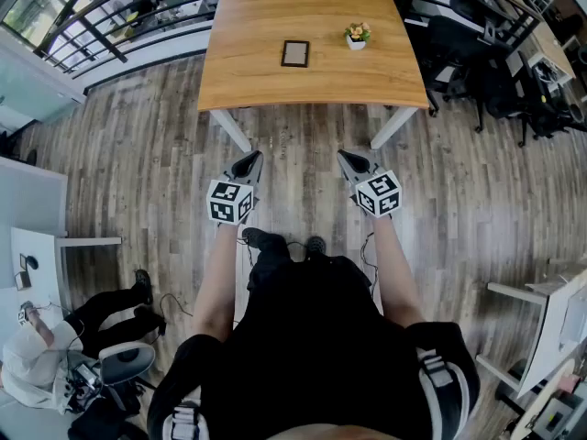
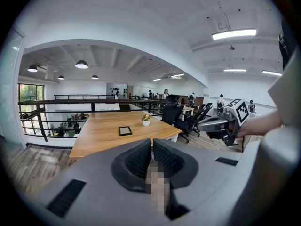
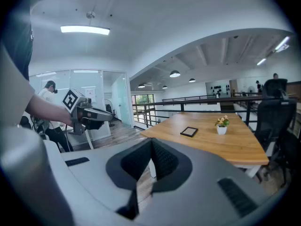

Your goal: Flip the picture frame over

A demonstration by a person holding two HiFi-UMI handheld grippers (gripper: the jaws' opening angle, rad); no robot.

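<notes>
1. The left tool was clenched shut on nothing, its jaws pressed together and tipped slightly downward over the wooden floor.
2. The right tool was likewise clenched and empty. It was held beside the left tool, the two apart and roughly level with each other.
3. The picture frame lay flat on the table, well ahead of both tools and roughly between their lines, touched by neither.
4. A small potted plant stood on the same table, right of the frame and apart from it, well ahead of the right tool.
5. The table's near edge lay ahead of both tool tips, a strip of floor between.
6. Dark office chairs stood ahead and to the right of the right tool.
</notes>
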